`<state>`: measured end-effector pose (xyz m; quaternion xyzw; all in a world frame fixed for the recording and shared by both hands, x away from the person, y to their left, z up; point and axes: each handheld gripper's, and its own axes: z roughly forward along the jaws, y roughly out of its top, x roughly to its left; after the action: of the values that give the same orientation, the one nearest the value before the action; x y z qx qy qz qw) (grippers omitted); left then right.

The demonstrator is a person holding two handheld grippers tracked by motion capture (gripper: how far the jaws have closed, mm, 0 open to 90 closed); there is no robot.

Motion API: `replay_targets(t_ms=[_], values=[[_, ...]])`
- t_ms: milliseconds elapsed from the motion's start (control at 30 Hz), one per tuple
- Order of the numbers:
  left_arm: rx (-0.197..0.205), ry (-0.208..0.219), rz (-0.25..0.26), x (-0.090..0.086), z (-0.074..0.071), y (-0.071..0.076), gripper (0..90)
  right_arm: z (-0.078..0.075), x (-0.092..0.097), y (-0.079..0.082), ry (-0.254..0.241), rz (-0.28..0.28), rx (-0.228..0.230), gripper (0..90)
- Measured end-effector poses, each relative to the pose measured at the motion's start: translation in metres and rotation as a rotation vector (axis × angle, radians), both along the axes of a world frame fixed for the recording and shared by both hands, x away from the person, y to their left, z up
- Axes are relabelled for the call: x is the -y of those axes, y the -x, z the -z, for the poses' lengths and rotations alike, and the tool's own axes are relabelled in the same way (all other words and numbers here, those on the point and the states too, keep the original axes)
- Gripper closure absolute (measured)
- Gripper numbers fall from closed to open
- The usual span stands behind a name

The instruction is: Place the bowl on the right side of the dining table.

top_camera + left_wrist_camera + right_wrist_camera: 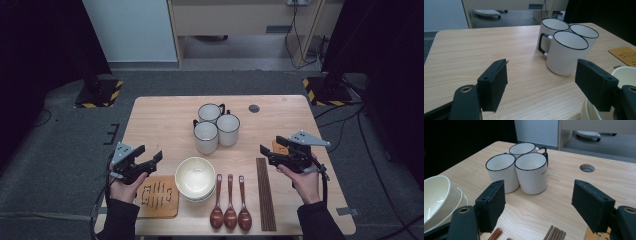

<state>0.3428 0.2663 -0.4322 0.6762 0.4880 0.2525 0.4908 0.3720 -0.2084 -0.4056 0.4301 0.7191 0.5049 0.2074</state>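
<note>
As seen from the high view, the left gripper (152,159) is held above the near-left part of the table (160,125), over an orange coaster (157,196), its jaws apart with nothing between them; the right gripper (270,149) is held above the right side, just beyond a bundle of chopsticks (265,195), jaws likewise apart and empty; three white mugs (216,127) stand clustered and touching at the table's middle, stacked cream bowls (195,177) sit nearer the person, and three brown spoons (230,202) lie side by side between bowls and chopsticks; from the left gripper view, the left gripper (541,82) frames bare wood, the mugs (566,52) upright beyond the right-hand jaw and a bowl rim (624,75) beside it; from the right gripper view, the right gripper (537,205) stands wide and empty, the mugs (520,170) ahead, the bowls (441,197) at left, chopstick tips (555,233) below
</note>
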Motion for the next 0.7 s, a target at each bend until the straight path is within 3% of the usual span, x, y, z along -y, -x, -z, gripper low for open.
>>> replay_targets(t_ms=[200,700], values=[[0.011,0.008,0.029,0.010,-0.004,0.003,27.0,-0.005,-0.010,-0.002,-0.008,-0.016,0.007,27.4],[0.023,0.014,0.089,0.030,-0.006,0.005,32.6,-0.014,-0.056,-0.003,-0.003,-0.108,0.030,28.2]])
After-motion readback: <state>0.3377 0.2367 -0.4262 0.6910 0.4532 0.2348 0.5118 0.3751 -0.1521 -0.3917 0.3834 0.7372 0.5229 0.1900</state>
